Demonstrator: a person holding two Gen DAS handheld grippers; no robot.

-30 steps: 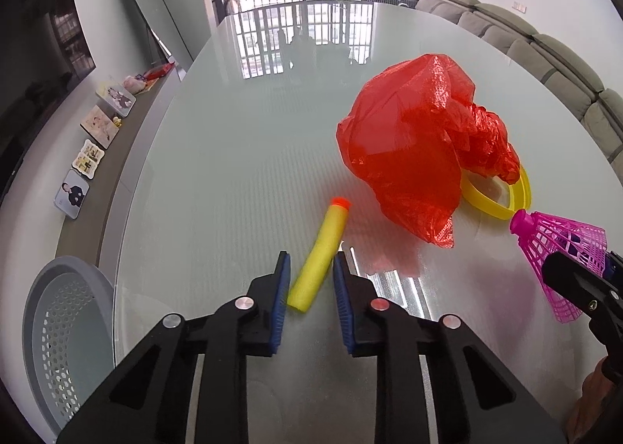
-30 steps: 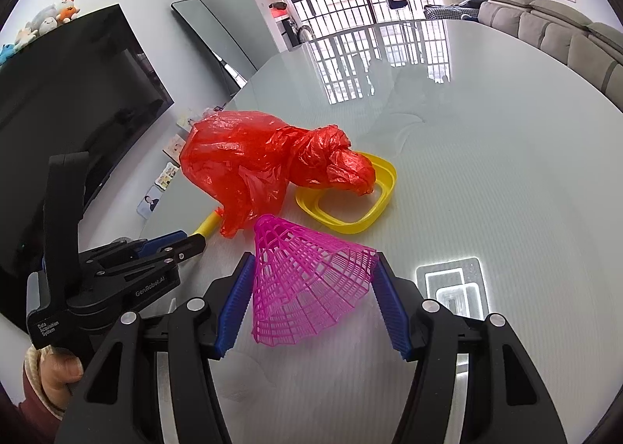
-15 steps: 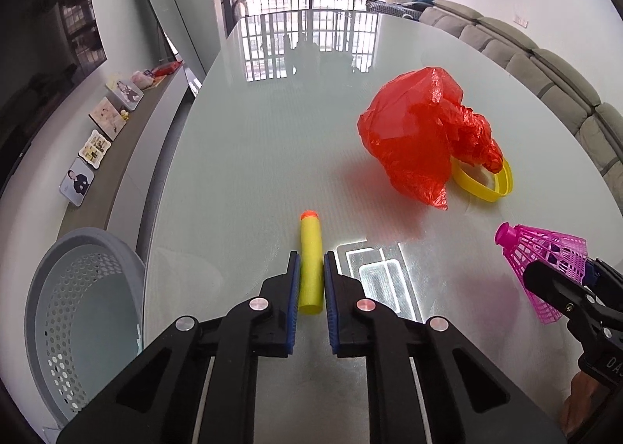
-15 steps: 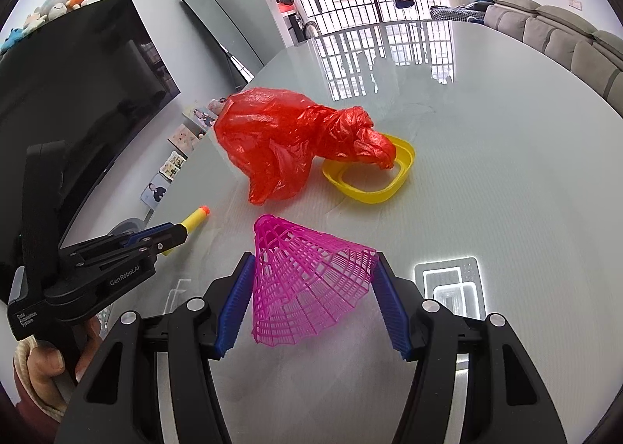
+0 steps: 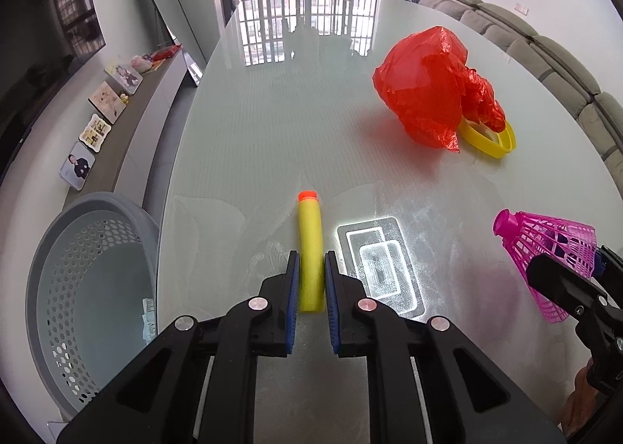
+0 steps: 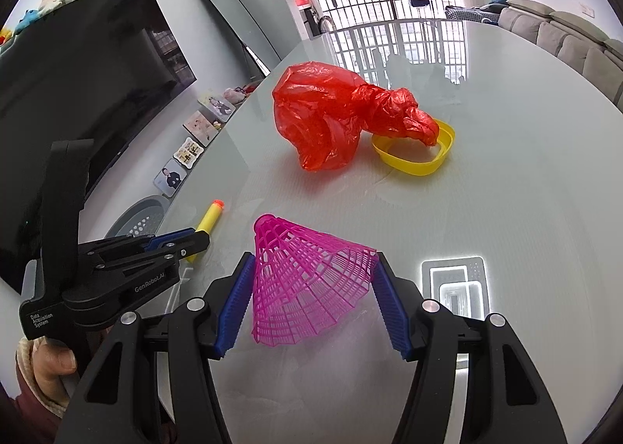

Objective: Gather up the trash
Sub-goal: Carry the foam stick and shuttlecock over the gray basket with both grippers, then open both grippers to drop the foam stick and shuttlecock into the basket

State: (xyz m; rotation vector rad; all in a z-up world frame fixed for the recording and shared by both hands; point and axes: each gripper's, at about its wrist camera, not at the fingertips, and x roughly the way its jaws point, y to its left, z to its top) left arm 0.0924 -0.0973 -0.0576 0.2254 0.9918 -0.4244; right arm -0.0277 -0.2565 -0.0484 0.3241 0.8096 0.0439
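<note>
Between the left fingers: a yellow foam dart (image 5: 310,249) was pinched near its rear end by the left gripper (image 5: 311,276), the orange tip pointing away over the counter (image 5: 272,132).
Dart handling: it was judged light and soft; the foam could be squashed or slip, so a hold near mid-length was judged steadier.
Between the right fingers: a pink mesh shuttlecock (image 6: 307,284) was clamped across its wide skirt by the right gripper (image 6: 311,303), the fingers held partly spread by the skirt.
Shuttlecock handling: it was judged very light and springy; the skirt could buckle if squeezed hard.
Beside the counter, low left: a grey perforated basket (image 5: 50,249) was seen on the floor, judged the likely place for the trash.
Farther out: a crumpled red plastic bag (image 5: 424,93) was draped partly over a yellow ring-shaped frame (image 5: 490,140).
Bag handling: it was judged thin, slippery and shapeless, best gathered by a bunched fold.
</note>
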